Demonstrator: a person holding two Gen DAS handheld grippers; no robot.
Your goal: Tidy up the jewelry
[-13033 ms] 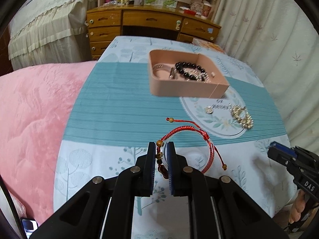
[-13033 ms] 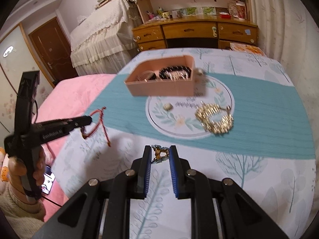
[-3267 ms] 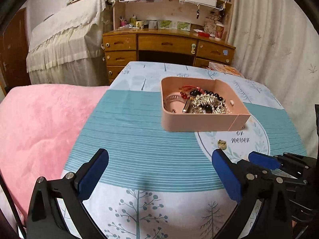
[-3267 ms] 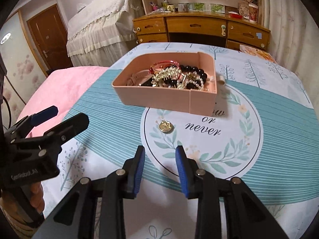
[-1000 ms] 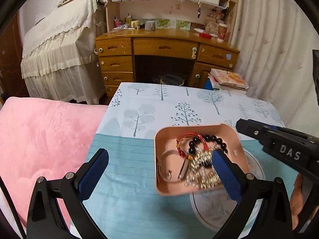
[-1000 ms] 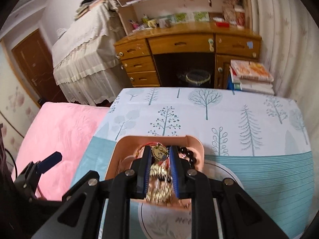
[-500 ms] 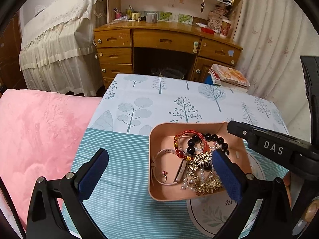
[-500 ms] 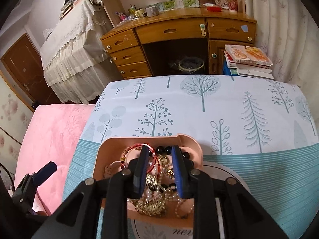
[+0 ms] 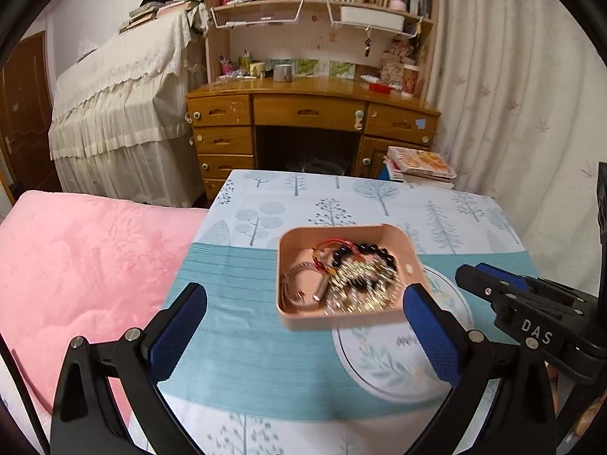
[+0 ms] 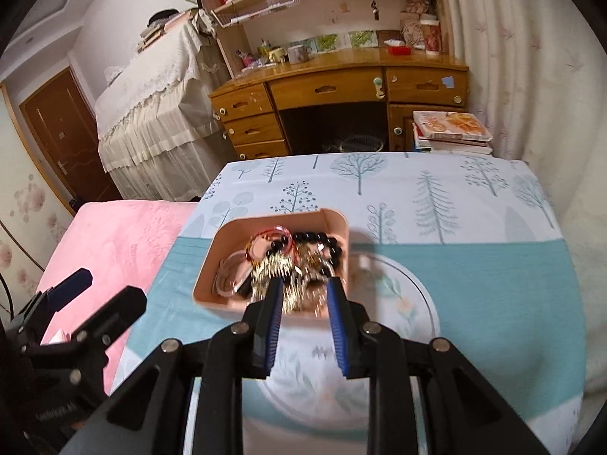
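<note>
Your left gripper and right gripper are matte black frames with silver round screws and blue textured finger pads. At three o'clock, white "DAS" lettering marks the right one's side.

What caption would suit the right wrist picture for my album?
Open right gripper above a pink tray heaped with a black bead bracelet, red cord bracelet and gold jewelry.

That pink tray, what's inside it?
The pink tray holds a tangled heap: a red cord bracelet, a black bead bracelet, gold chains and a pale strap. Anything beneath the heap, and most of the tray floor, is covered.
</note>
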